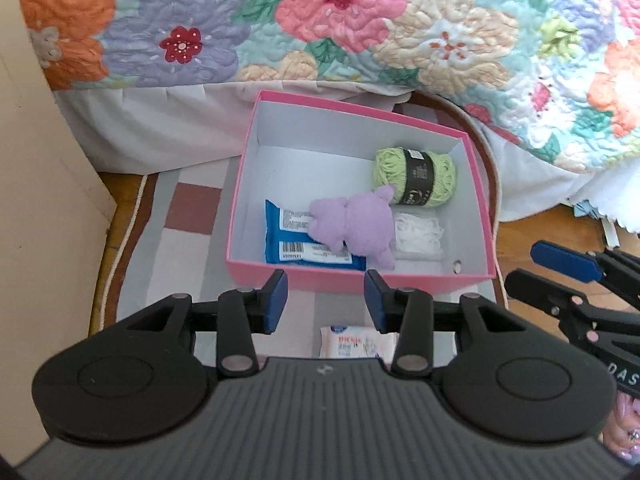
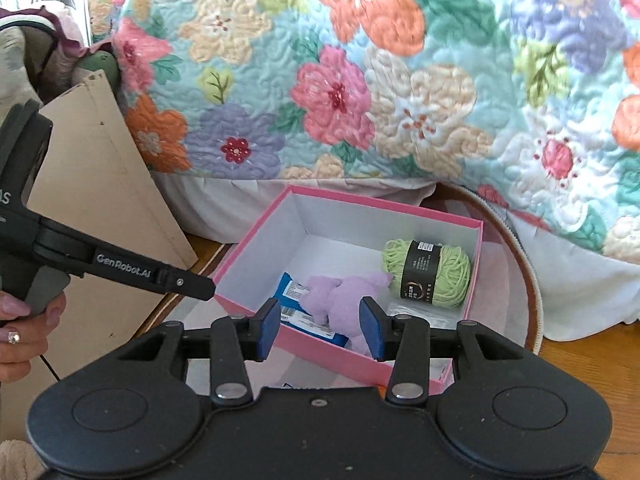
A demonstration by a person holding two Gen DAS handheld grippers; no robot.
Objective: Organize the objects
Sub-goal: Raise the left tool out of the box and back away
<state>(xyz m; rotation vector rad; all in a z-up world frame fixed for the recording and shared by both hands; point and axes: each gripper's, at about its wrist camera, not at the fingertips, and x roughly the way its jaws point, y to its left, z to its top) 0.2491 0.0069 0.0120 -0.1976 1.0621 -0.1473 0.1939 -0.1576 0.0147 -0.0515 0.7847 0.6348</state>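
A pink box (image 1: 352, 278) (image 2: 256, 240) stands on a rug by the bed. Inside lie a purple plush toy (image 1: 360, 222) (image 2: 340, 294), a green yarn ball (image 1: 416, 176) (image 2: 428, 272), a blue packet (image 1: 288, 240) (image 2: 292, 300) and a clear bag of white stuff (image 1: 418, 236). My left gripper (image 1: 326, 300) is open and empty, just in front of the box's near wall. A white tissue packet (image 1: 354, 342) lies on the rug below it. My right gripper (image 2: 318, 328) is open and empty above the box's near wall; it also shows in the left wrist view (image 1: 568, 276).
A floral quilt (image 1: 360, 20) (image 2: 400, 80) hangs over the bed behind the box. A beige cardboard panel (image 1: 36, 160) (image 2: 104, 184) stands at the left. The checked rug (image 1: 188, 240) lies on a wooden floor (image 1: 560, 240). The left gripper's body (image 2: 120, 268) shows at left.
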